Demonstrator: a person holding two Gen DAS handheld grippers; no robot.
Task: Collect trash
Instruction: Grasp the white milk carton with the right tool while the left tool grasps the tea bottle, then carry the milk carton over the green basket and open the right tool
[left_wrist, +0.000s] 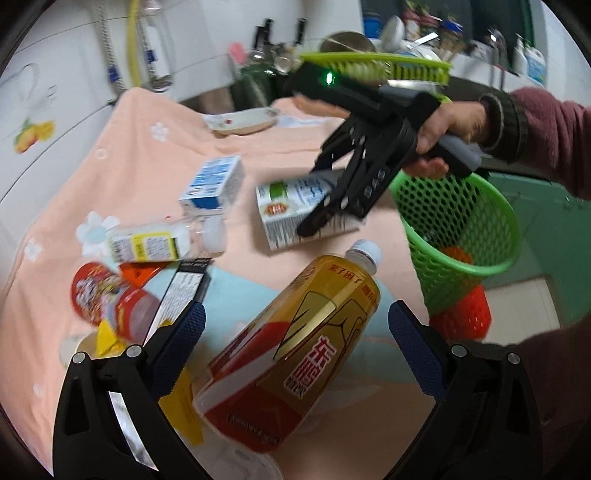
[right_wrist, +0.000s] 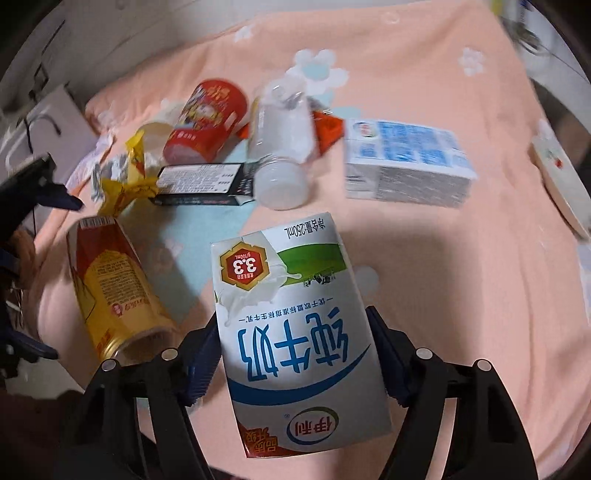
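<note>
Trash litters a peach flowered cloth (right_wrist: 424, 258) over the worktop. Right hand-held gripper (right_wrist: 295, 360) straddles a green-and-white milk carton (right_wrist: 291, 306) lying flat, its pads at the carton's sides, though whether they press cannot be told. Left hand-held gripper (left_wrist: 295, 354) hovers with jaws apart over a yellow tea bottle (left_wrist: 295, 354) lying on its side. A green mesh basket (left_wrist: 461, 221) stands at the worktop's edge, near the carton.
</note>
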